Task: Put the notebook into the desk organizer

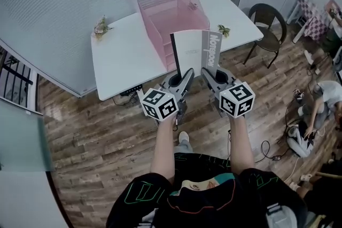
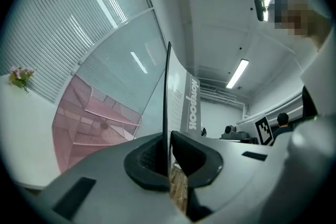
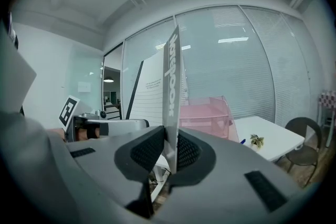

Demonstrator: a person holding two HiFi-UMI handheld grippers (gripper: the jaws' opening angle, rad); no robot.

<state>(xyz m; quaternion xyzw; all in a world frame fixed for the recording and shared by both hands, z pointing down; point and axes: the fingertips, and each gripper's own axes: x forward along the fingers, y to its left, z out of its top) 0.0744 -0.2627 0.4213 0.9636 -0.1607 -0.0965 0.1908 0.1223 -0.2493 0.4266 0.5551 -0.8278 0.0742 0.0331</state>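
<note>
Both forearms extend forward, side by side. Pink mesh desk organizer stands on the white table, directly beyond the jaws. White-and-grey softcover notebook stands upright before it, long axis vertical; left gripper and right gripper each clamp its bottom edge, equally near.

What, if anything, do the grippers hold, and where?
Both hold the open notebook by its lower edge: left gripper on the white half, right gripper on the grey.
</note>
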